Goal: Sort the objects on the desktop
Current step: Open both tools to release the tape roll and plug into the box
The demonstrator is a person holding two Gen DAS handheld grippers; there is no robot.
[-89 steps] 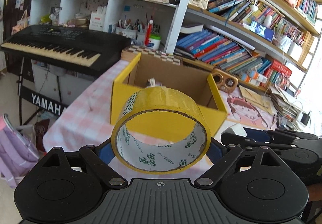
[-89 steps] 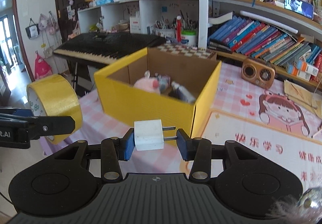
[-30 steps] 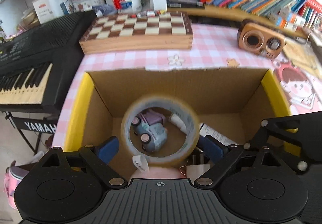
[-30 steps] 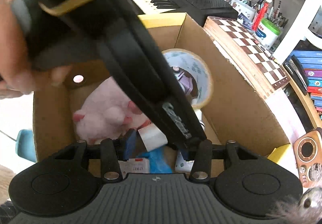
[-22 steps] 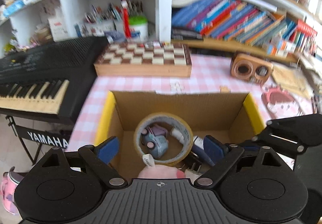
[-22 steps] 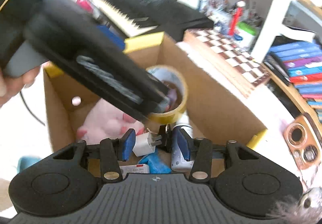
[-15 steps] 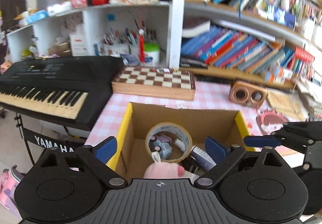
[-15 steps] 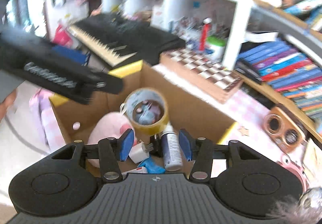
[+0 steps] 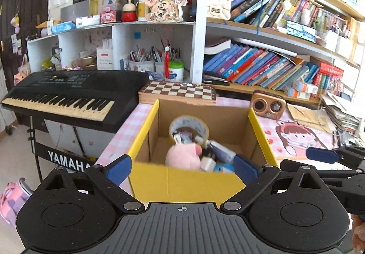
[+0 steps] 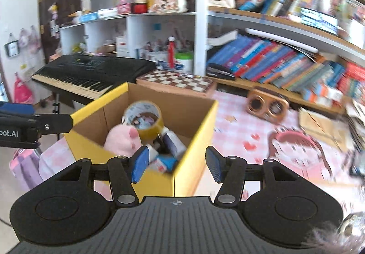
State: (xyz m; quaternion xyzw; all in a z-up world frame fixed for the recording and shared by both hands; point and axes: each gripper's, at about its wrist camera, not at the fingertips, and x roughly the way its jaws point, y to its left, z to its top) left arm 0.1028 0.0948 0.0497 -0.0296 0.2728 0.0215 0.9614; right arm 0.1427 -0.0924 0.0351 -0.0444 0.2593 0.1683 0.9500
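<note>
A yellow cardboard box (image 9: 187, 182) (image 10: 157, 182) stands on the pink checked table. Inside it lean a yellow tape roll (image 9: 189, 127) (image 10: 143, 117), a pink plush toy (image 9: 182, 156) (image 10: 122, 140), a white charger plug (image 9: 207, 164) (image 10: 152, 151) and a few other small items. My left gripper (image 9: 182, 166) hangs open just in front of the box, nothing between its blue pads. My right gripper (image 10: 174, 164) is over the box's near right corner, its jaws opening and empty. In the left wrist view the right gripper's finger (image 9: 321, 155) shows at the right edge.
A black keyboard (image 9: 66, 94) stands left of the table. A chessboard (image 9: 179, 92) and a brown speaker (image 9: 269, 105) lie behind the box. Bookshelves fill the back. A pink cartoon mat (image 10: 301, 151) covers the table to the right.
Both grippers released the tape roll and the charger plug into the box, then drew back and up out of it. The right gripper's jaws have spread wider.
</note>
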